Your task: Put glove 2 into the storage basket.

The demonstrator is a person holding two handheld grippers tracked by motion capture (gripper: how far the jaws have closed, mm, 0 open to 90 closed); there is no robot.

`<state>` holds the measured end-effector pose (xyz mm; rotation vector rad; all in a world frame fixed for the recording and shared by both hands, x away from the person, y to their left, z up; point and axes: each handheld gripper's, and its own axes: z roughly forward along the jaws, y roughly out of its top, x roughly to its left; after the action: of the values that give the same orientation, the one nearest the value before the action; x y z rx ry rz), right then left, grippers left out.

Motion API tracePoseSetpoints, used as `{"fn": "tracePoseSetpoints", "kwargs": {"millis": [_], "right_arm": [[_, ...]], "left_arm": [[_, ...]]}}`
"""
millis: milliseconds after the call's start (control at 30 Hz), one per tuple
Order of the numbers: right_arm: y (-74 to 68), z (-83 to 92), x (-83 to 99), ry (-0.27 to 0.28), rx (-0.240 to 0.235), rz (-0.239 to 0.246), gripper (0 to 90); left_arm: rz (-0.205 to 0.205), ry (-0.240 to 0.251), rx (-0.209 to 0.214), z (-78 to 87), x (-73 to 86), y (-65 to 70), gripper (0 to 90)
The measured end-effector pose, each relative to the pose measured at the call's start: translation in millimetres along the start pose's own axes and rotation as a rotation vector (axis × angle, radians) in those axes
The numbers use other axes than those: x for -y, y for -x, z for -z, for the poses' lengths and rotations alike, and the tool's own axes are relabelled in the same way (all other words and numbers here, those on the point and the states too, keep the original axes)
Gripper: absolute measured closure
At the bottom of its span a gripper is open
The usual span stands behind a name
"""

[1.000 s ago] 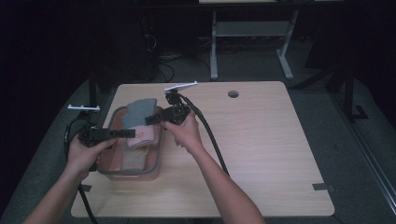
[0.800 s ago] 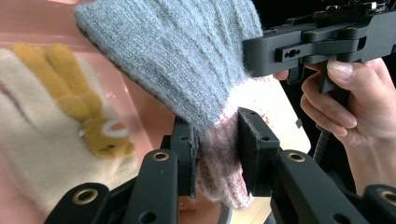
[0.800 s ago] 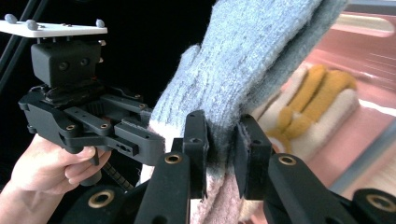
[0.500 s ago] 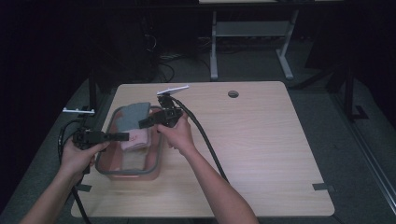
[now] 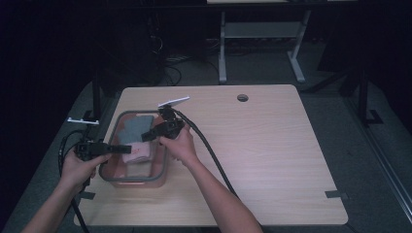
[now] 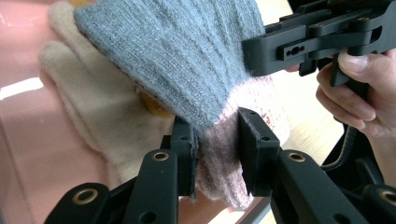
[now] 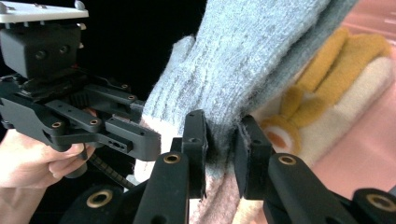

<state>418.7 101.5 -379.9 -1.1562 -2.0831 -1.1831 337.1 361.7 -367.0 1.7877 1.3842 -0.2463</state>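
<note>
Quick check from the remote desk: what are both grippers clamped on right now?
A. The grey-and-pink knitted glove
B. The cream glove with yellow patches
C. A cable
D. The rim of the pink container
A: the left gripper pinches the pink cuff of the grey-and-pink knitted glove, and the right gripper pinches the same glove's grey knit just above the cuff, above the pink container, while the cream glove lies beneath.

Bin wall (image 5: pixel 164 167) hems the gloves (image 5: pixel 135 141); bare table (image 5: pixel 272 145) lies open rightward.

High view above table (image 5: pixel 272 160) looking down, two gripper views close on grey glove (image 6: pixel 173 60), shared across all.
</note>
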Motion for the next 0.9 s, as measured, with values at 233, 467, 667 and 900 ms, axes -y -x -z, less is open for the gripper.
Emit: {"fn": "tracePoseSetpoints", "kwargs": {"millis": [233,467,667,900], "right_arm": [[4.5,-7.2,3.3,-0.022,0.021,-0.003,75.5],[6.6,-8.6,5.5,-0.041,0.050,0.002,74.1],[10.0,-6.0,7.3,-0.055,0.101,0.001,73.2],[10.9,0.2,7.9,-0.045,0.112,0.010,73.3]], "left_arm": [[-0.007,-0.021,-0.025,-5.1,3.7,-3.7,69.7],[-0.008,-0.039,-0.044,-11.4,5.6,-5.6,69.7],[0.008,-0.062,-0.085,-18.7,9.2,-9.8,69.6],[-0.002,-0.094,-0.126,-24.9,10.2,-12.6,68.4]]}}
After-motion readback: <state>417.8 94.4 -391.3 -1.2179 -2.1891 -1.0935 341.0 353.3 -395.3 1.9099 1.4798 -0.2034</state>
